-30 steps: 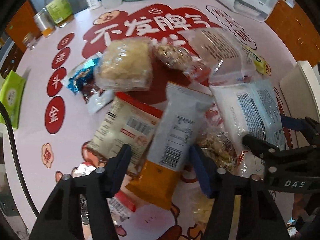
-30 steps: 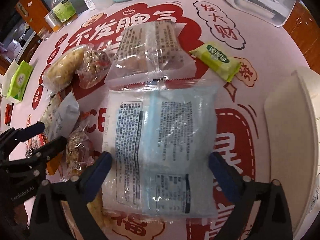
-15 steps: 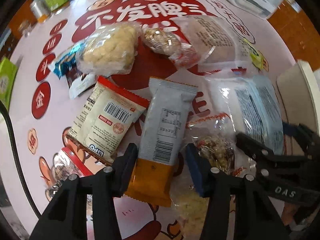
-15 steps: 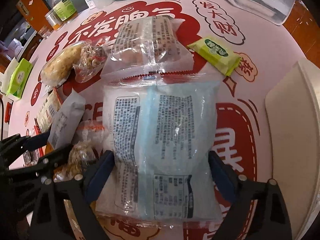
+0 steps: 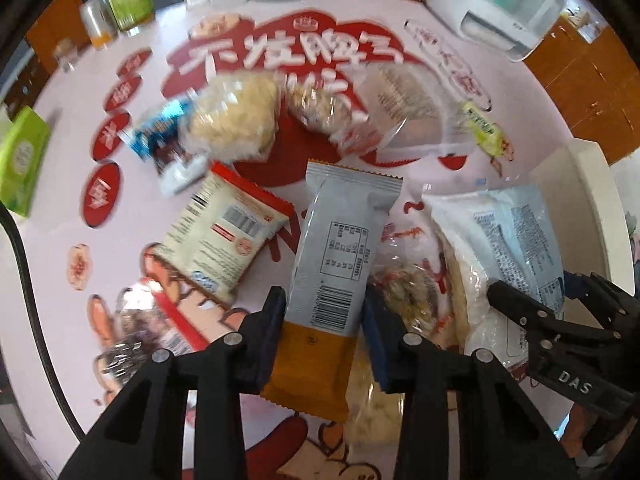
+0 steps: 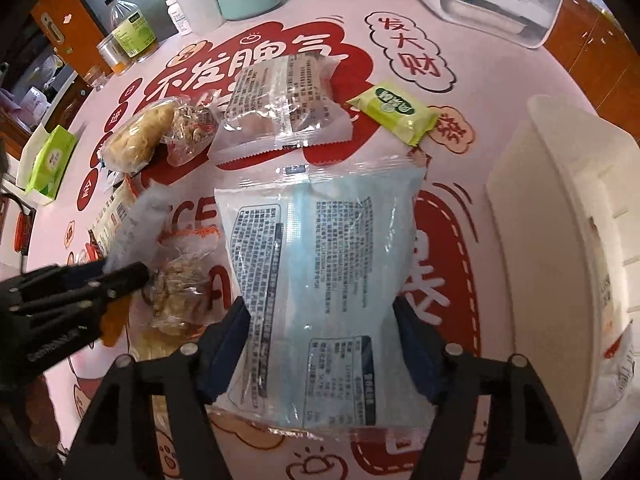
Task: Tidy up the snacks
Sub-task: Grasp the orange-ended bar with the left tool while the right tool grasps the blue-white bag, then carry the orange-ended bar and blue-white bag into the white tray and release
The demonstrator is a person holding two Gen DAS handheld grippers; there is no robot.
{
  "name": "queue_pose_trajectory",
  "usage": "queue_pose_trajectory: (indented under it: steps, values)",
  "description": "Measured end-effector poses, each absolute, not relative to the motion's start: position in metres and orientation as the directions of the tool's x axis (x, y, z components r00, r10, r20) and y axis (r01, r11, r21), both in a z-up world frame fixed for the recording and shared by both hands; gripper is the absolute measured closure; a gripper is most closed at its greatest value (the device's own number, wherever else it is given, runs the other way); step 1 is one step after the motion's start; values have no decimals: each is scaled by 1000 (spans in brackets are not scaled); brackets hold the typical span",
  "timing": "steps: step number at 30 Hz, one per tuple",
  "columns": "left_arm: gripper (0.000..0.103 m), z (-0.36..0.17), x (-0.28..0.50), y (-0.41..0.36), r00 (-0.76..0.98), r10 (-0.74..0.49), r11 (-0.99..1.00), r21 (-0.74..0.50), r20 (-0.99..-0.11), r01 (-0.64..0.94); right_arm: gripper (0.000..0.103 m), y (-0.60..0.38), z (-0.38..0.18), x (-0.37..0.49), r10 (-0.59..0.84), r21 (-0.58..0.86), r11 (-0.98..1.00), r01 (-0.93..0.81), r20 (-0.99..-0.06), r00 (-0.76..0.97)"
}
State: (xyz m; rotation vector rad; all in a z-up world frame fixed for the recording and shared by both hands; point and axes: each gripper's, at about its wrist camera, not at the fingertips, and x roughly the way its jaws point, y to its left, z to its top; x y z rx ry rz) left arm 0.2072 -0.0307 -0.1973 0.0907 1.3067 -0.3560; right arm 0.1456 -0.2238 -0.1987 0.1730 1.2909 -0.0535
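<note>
Foil-grey above and orange below, the slim snack bar (image 5: 338, 276) sits nipped at its lower half between my left gripper (image 5: 324, 320) pads, lying on the printed tablecloth (image 5: 100, 240). I judge it light and fairly stiff, its film slippery, so a grip across the narrow width near the barcode suits it. My right gripper (image 6: 322, 344) pinches the pale blue bag (image 6: 320, 248) across its waist, where the film visibly draws in; this pack looks soft, puffy and crushable, best held lightly at mid-length. Between the two lies a clear crumbly-snack pouch (image 6: 180, 284), partly under the left tool. Beyond, a red-edged cream packet (image 5: 224, 236), a transparent wrapped cake (image 6: 280, 108) and a small green sachet (image 6: 394, 112) rest apart. The white bin (image 6: 560, 240) at right is cut off; I cannot read its contents. Motion blur smears the far packets in the left view, and labels stay illegible.
</note>
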Motion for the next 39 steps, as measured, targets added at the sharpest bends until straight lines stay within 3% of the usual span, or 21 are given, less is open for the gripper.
queue_pose_trajectory:
  steps: [12, 22, 32, 39]
  values:
    - [66, -101, 138, -20, 360, -264, 909, -107, -895, 402, 34, -208, -124, 92, 30, 93, 986, 140, -916, 401]
    - [66, -75, 68, -44, 347, -351, 849, -139, -870, 510, 34, -215, -73, 7, -46, 65, 976, 209, -872, 487]
    - [65, -47, 31, -129, 383, -369, 817, -100, -847, 567, 34, -298, -47, -36, -105, 88, 945, 316, -832, 545]
    - [65, -38, 26, -225, 413, -347, 856, -105, -842, 505, 34, -380, -31, -45, -90, 81, 962, 261, -809, 581]
